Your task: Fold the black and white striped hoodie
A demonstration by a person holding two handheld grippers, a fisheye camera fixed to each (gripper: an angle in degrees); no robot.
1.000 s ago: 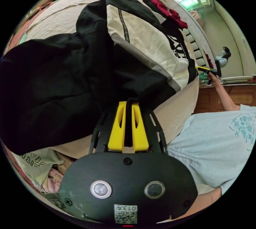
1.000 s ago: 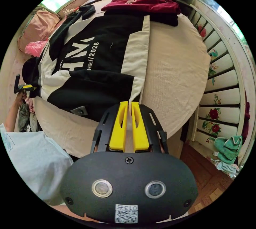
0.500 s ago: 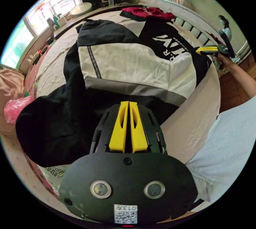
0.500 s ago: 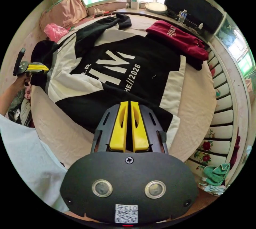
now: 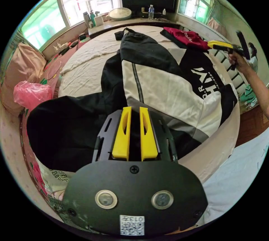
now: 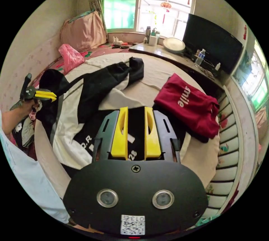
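hoodie (image 5: 157,84): spread flat on bed (image 5: 84,64) | handling: likely soft, limp, bulky; grip at hem corners or sleeve cuffs | left gripper (image 5: 135,112): jaws slightly parted, empty | right gripper (image 6: 136,112): jaws parted, empty

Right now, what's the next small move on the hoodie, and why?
Probably lower the left gripper onto the sleeve cuff and close. It and the right gripper are open, the hoodie lies spread on the bed, and that sleeve trails past the body.
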